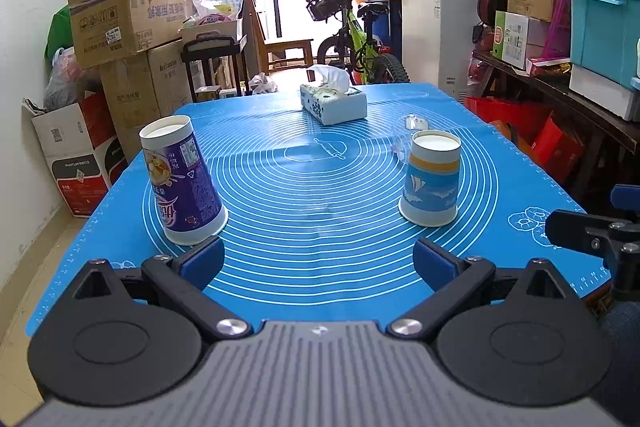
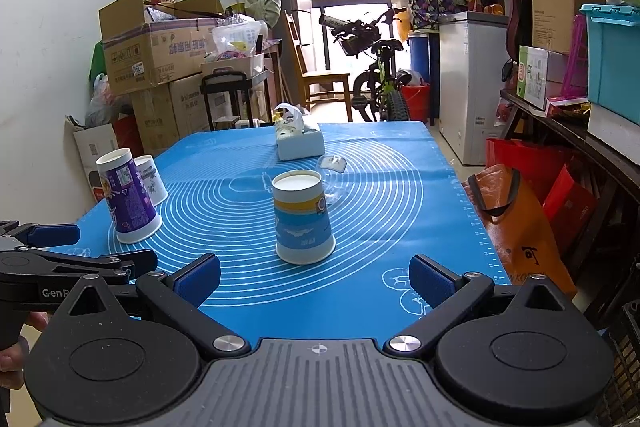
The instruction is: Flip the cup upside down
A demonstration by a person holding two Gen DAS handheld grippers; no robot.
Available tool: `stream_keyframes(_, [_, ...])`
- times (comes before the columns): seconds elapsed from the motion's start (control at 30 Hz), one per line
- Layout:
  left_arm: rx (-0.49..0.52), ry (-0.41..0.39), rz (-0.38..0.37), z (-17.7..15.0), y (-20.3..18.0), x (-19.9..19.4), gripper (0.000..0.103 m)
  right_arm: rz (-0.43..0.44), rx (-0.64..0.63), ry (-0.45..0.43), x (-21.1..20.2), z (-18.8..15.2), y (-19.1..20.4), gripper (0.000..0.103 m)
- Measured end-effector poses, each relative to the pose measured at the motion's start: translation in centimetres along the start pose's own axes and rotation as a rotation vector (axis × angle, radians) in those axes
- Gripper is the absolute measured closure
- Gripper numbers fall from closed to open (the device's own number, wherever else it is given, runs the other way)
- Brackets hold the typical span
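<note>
- Blue silicone mat (image 1: 340, 187) with white concentric rings covers the table from the near edge to the far edge.
- Left tongs (image 1: 319, 263) hang over the near edge, blue pads spread wide with nothing between them.
- Right tongs (image 2: 315, 277) hang over the near edge too, pads wide apart and holding nothing; their side shows at the right edge of the left wrist view.
- Tissue box (image 1: 333, 102) sits near the far edge, a tissue sticking up from it.
- Purple cup (image 1: 182, 183) stands mouth down by the left edge, just beyond the left tongs' left pad.
- Blue-and-yellow cup (image 1: 431, 177) stands mouth down, right of the mat's centre, apart from both tongs.
- White cup (image 2: 151, 179) stands mouth down just behind the purple one, close to the left edge.
- Clear plastic item (image 2: 332, 165) lies between the blue-and-yellow cup and the tissue box; what it is cannot be told.
</note>
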State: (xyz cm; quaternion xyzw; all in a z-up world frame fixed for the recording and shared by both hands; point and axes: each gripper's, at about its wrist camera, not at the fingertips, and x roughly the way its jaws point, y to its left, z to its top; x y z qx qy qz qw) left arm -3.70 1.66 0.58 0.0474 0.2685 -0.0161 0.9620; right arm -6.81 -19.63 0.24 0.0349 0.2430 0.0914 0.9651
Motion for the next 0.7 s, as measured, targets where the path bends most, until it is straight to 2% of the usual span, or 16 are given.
stream_keyframes(0.7, [-0.003, 0.009, -0.005, -0.21, 0.33, 0.45, 0.003, -0.002, 0.005, 0.015, 0.46, -0.47, -0.23, 0.003])
